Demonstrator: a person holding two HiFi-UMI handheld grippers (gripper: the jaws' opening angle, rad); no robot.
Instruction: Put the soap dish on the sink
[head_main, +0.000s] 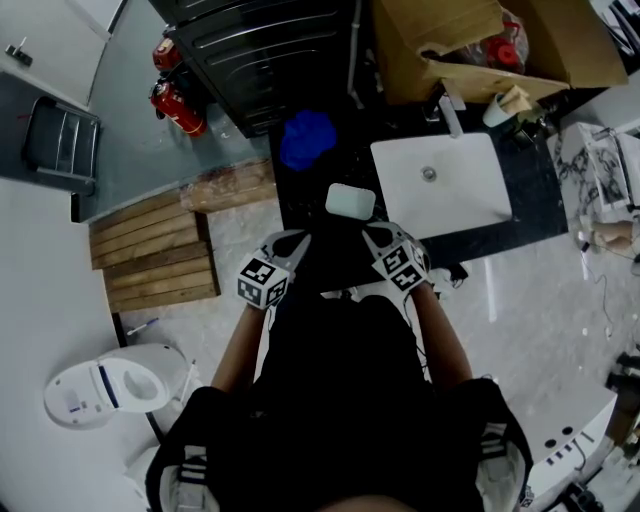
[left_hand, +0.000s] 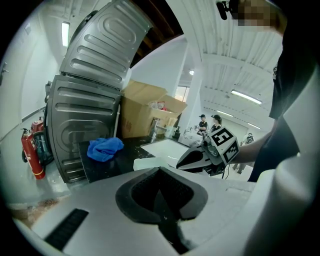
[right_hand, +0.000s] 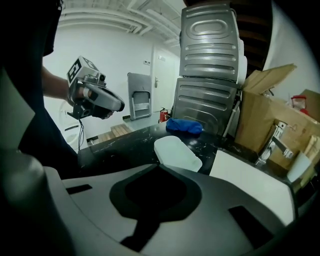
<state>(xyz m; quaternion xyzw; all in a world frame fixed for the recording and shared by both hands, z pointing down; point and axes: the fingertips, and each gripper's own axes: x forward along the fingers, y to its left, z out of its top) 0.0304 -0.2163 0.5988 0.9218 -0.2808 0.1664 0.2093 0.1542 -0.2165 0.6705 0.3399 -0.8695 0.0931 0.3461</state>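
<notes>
The soap dish (head_main: 350, 201) is a pale rounded-rectangle tray lying flat on the black counter (head_main: 300, 215), just left of the white sink (head_main: 470, 200). Both grippers hover at the counter's near edge, a little short of the dish. My left gripper (head_main: 300, 238) sits at its lower left and my right gripper (head_main: 369, 231) at its lower right. In the left gripper view the jaws (left_hand: 159, 169) meet with nothing between them, and the dish (left_hand: 148, 163) lies just beyond. In the right gripper view the jaws (right_hand: 159, 165) also meet empty, with the dish (right_hand: 177, 152) ahead and the sink (right_hand: 250, 180) to its right.
A blue cloth (head_main: 307, 138) lies on the counter behind the dish. A dark ribbed metal appliance (head_main: 265, 55) stands beyond it, and an open cardboard box (head_main: 470, 45) behind the faucet (head_main: 450, 110). Red fire extinguishers (head_main: 178, 105), wooden slats (head_main: 155, 250) and a toilet (head_main: 115, 385) are to the left.
</notes>
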